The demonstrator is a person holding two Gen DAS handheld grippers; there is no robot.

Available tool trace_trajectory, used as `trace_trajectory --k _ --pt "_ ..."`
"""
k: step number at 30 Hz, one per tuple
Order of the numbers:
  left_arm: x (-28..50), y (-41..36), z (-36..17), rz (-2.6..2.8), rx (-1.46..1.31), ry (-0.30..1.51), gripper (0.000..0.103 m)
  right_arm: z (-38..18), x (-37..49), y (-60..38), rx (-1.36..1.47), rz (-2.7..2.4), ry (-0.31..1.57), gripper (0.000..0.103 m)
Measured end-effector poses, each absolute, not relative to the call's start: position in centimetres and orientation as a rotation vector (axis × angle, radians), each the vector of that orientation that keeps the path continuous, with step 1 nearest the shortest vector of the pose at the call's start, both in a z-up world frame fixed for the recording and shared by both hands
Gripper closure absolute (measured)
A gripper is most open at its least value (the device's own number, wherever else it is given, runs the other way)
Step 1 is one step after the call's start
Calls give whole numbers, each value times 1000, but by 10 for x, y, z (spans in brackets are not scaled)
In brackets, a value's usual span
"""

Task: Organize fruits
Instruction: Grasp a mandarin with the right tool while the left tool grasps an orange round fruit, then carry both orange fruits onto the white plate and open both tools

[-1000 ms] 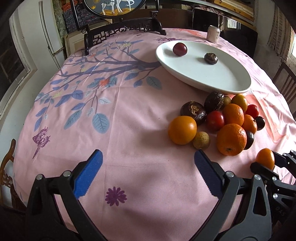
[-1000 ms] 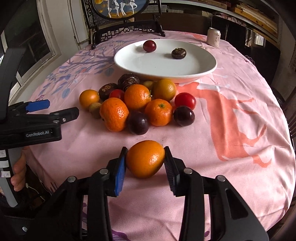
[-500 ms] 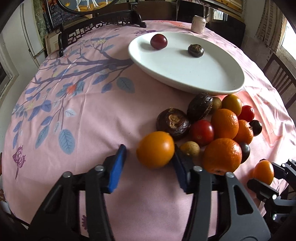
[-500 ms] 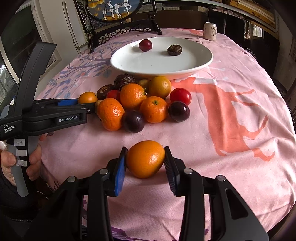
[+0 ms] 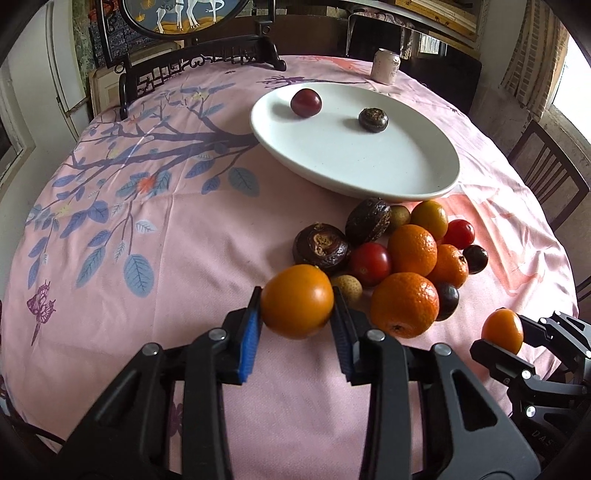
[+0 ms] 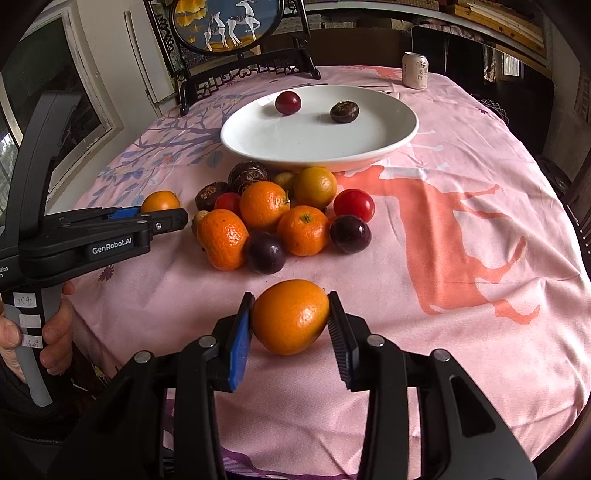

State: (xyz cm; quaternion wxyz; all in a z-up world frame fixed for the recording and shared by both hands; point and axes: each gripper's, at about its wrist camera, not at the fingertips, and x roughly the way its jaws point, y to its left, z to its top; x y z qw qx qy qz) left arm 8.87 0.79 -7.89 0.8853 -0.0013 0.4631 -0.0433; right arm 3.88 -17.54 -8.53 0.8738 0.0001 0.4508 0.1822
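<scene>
My left gripper (image 5: 295, 317) is shut on a smooth orange fruit (image 5: 297, 301) at the near left edge of the fruit pile (image 5: 406, 254); it also shows in the right wrist view (image 6: 160, 201). My right gripper (image 6: 291, 321) is shut on an orange (image 6: 290, 315) and holds it just above the cloth, in front of the pile (image 6: 280, 218). That orange also shows in the left wrist view (image 5: 502, 330). A white oval plate (image 5: 406, 173) beyond the pile holds a red plum (image 5: 306, 102) and a dark brown fruit (image 5: 373, 119).
The round table has a pink tablecloth (image 5: 166, 240) with a blue tree print. A drinks can (image 6: 415, 70) stands at the far edge. A framed screen on a dark stand (image 6: 229, 26) is behind the plate. Chairs (image 5: 546, 173) stand at the right.
My left gripper moved forward to the pile and closed on the smooth orange fruit. My right gripper kept its orange and barely moved.
</scene>
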Motion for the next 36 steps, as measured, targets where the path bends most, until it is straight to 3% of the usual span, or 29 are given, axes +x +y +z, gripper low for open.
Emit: trace_trajectory --k 13,24,30,36 --pt "83 9 -33 -105 -2 866 68 -63 58 -174 -28 385 895 63" --pt "201 -18 5 -155 21 894 67 -16 163 -172 -83 378 820 64" --pt "296 -34 -27 -112 17 1008 67 -48 254 -178 -134 282 918 64" --pt "333 -50 -54 -129 19 1064 67 -76 290 -183 -125 277 987 64"
